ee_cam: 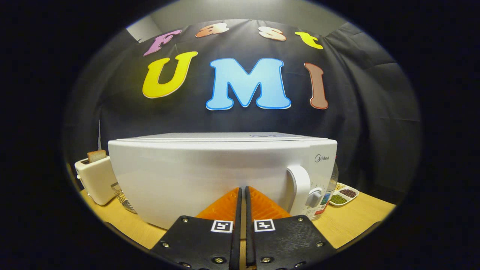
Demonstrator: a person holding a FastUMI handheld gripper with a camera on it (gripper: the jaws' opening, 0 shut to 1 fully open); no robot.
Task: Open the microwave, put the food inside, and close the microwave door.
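A white microwave (210, 168) stands on the wooden table (360, 221) just ahead of the fingers, its door closed. Its upright white handle (300, 187) is at the right side of the door, with a round knob (315, 197) beside it. My gripper (242, 189) is shut with nothing between its fingers, and the fingertips (229, 200) point at the lower middle of the door, close to it or touching it. I cannot pick out which item is the food for the microwave.
Left of the microwave stands a white toaster (95, 180) with a slice of bread (96, 155) in its slot, and a wire basket (122, 197) sits between them. To the right are a clear bottle (330, 187) and a white divided dish (345, 194) of beans.
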